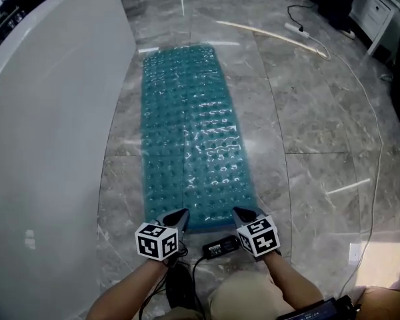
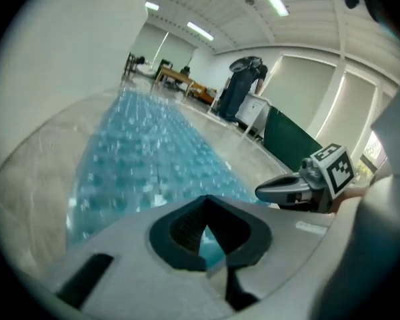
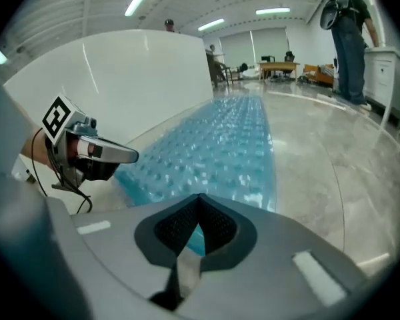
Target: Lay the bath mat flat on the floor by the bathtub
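The mat lay flat on the floor beside the tub; left gripper and right gripper each pinched its near edge, partly hidden under them

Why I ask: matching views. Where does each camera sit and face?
Head view: on the head, facing steeply down at the bath mat beside the bathtub; forearms, left gripper and right gripper show.
Left gripper view: on the left gripper, low, facing along the mat; its jaws pinch the near edge.
Right gripper view: the same from the right gripper.
Shared: both gripper views show the mat and the other gripper.
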A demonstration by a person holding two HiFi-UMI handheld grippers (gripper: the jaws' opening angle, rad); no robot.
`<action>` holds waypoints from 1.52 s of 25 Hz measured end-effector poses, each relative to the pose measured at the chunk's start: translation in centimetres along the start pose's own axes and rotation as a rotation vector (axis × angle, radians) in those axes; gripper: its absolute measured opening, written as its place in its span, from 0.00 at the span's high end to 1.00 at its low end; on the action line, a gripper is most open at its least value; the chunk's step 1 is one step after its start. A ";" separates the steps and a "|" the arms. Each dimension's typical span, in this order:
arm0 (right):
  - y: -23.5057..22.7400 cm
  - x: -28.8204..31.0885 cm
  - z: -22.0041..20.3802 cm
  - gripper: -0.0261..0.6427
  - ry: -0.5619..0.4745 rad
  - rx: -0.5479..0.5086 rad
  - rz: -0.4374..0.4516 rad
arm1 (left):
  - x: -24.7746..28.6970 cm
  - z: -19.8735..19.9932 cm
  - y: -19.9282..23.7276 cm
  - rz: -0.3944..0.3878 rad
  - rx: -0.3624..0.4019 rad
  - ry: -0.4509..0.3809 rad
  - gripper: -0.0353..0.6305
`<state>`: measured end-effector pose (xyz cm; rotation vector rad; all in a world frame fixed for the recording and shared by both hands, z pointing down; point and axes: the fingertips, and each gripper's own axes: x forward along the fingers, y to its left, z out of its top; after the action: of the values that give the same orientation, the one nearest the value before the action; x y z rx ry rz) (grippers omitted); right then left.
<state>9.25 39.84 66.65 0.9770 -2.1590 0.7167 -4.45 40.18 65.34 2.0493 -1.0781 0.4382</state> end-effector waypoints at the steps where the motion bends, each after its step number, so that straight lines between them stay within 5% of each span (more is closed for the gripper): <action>1: 0.3 -0.6 2.7 0.95 -0.071 -0.022 0.008 | -0.5 3.1 -0.3 0.021 0.053 -0.079 0.94; 8: 6.1 -10.9 23.2 0.95 -0.664 -0.174 0.120 | -9.9 23.9 -8.2 0.173 0.495 -0.712 0.92; 12: 8.6 -15.3 29.2 0.95 -0.782 -0.195 0.139 | -13.5 28.2 -11.7 0.167 0.536 -0.892 0.90; 15: 8.3 -17.2 30.2 0.95 -0.866 -0.193 0.059 | -14.3 28.3 -12.1 0.173 0.487 -0.923 0.90; 20: 8.3 -16.0 28.9 0.95 -0.847 -0.320 -0.052 | -13.5 28.1 -12.7 0.171 0.458 -0.923 0.90; 29: 9.7 -16.2 29.3 0.95 -0.856 -0.339 -0.039 | -14.5 27.4 -11.9 0.198 0.422 -0.924 0.90; 38: 10.1 -16.4 29.2 0.95 -0.851 -0.347 -0.042 | -14.4 26.6 -13.0 0.196 0.466 -0.905 0.90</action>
<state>-0.27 32.47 33.77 1.2651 -2.8220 -0.1633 -3.57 32.40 33.41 2.6470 -1.8432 -0.2215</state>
